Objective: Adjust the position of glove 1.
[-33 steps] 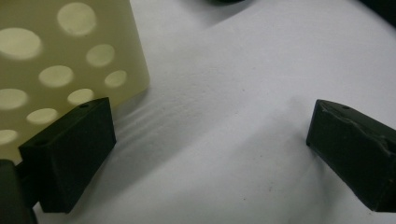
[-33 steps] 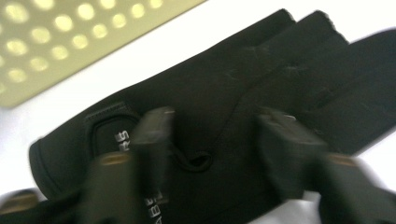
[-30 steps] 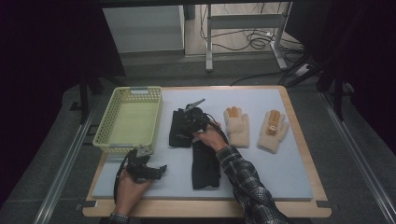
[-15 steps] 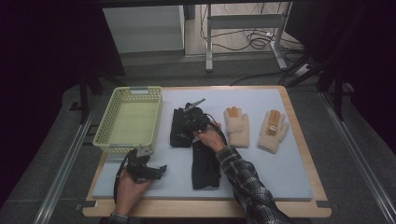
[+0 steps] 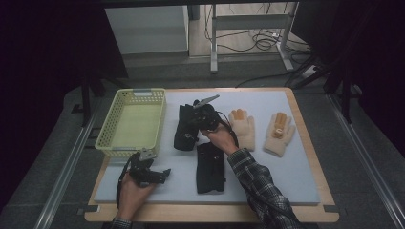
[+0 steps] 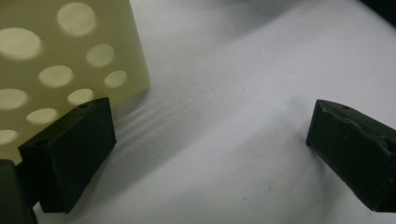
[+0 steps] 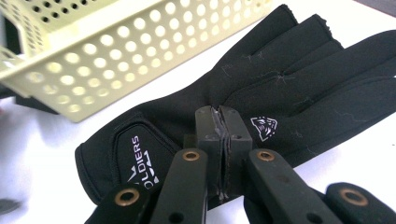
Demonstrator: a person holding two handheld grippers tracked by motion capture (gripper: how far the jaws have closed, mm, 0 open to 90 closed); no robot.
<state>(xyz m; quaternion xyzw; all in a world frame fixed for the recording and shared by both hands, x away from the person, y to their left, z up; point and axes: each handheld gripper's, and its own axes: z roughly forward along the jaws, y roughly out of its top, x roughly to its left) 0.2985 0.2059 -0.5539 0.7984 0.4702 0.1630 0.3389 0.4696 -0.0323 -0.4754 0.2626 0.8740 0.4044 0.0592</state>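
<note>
**Black glove under the right jaws, basket just to its left**

Black neoprene is what matters here: the upper black glove [image 5: 183, 129] lies flat on the white mat [image 5: 296, 186], just beside the right wall of the yellow basket [image 5: 133, 93]; its long axis runs away from the person, roughly parallel to that wall, cuff nearer the person and fingers farther off. The right gripper [image 5: 195, 125] sits over the glove's palm; in the right gripper view the right gripper's [image 7: 219, 122] jaws are pressed flat together, tips against the glove [image 7: 280, 88] near its small printed badge; whether a fold of fabric is caught between the pads I cannot tell.

The perforated basket wall [image 7: 140, 51] stands straight ahead of those jaws, beyond the glove; so the coming move, as I judge it, is a short carry to the person's left, up over the rim and into the basket. The rim is the thing to clear; a dangling cuff could snag on it.

The left gripper [image 5: 161, 174] rests low on the mat by the basket's near right corner, jaws wide apart with nothing between them [image 6: 210, 135]; it is farther from the glove than the right hand, so the right hand is the one placed to do the work.

A second black glove [image 5: 210, 167] lies nearer the person; two tan gloves [image 5: 242, 126] lie to the right, well apart from the basket.
</note>
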